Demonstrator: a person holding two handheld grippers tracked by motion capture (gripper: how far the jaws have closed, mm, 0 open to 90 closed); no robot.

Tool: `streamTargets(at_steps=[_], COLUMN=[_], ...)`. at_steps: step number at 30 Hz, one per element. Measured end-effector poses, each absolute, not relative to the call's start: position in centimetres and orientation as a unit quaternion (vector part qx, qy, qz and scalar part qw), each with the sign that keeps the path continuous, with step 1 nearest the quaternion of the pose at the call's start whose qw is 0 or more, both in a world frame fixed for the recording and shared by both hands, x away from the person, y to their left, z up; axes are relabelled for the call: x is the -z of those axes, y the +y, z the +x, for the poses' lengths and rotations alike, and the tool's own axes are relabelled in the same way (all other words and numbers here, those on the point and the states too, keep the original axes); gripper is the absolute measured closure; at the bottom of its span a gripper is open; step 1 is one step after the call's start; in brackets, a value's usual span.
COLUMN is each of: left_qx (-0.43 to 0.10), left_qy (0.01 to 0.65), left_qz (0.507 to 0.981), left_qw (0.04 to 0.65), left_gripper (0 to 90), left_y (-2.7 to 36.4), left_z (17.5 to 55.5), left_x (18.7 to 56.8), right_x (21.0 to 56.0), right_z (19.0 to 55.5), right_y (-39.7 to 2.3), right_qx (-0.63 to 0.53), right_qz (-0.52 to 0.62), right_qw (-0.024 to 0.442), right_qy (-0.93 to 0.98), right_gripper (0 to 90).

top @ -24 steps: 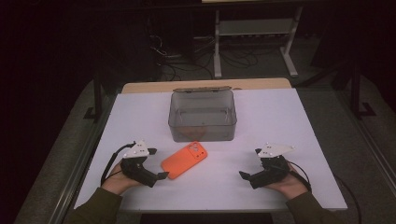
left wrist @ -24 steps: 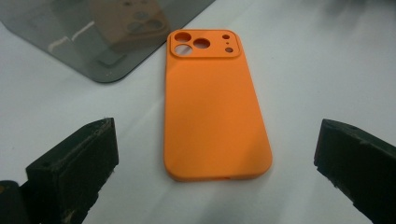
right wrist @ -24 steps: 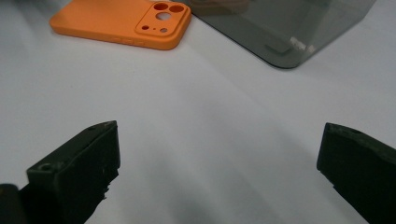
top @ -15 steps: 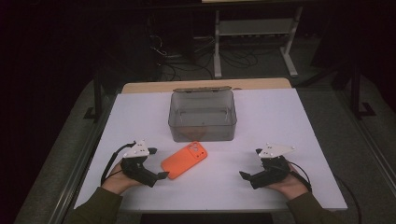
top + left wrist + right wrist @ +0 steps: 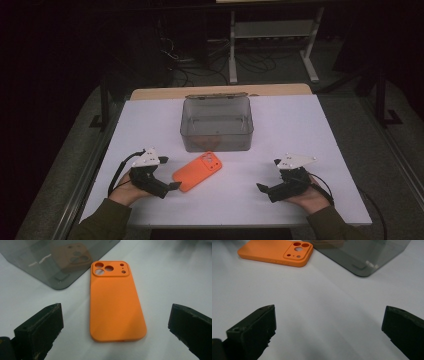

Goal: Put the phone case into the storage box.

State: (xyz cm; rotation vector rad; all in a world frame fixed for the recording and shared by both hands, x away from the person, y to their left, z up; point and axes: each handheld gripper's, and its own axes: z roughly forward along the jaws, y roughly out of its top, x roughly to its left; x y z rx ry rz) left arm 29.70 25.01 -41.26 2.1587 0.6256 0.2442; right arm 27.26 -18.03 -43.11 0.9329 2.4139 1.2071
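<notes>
Nothing moved; left gripper (image 5: 116, 327) faces orange phone case (image 5: 113, 302)

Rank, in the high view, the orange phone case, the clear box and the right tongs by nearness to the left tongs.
1. Orange phone case: just beside the left tongs.
2. Clear box: farther back, mid-table.
3. Right tongs: across the table's front edge.

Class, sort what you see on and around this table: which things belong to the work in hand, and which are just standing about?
In the work:
orange phone case, lying flat on the table
left gripper, open, jaws toward the case
right gripper, open
clear grey box, just behind the case

Standing about:
white shelf frame on the floor beyond
cables on the floor
</notes>
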Motion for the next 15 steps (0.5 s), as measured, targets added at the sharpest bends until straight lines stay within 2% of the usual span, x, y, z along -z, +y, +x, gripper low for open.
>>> streamTargets(at_steps=[15], left_qx=[-0.096], left_qy=[0.248], left_qz=[0.866], left_qw=[0.423], left_gripper=[0.0], left_y=[24.3], left_z=[30.51], left_x=[40.69], right_x=[43.14], right_z=[27.36], right_y=[-18.06], right_qx=[-0.418], right_qz=[0.326], right_qw=[0.141], right_qy=[0.836], right_gripper=[0.0])
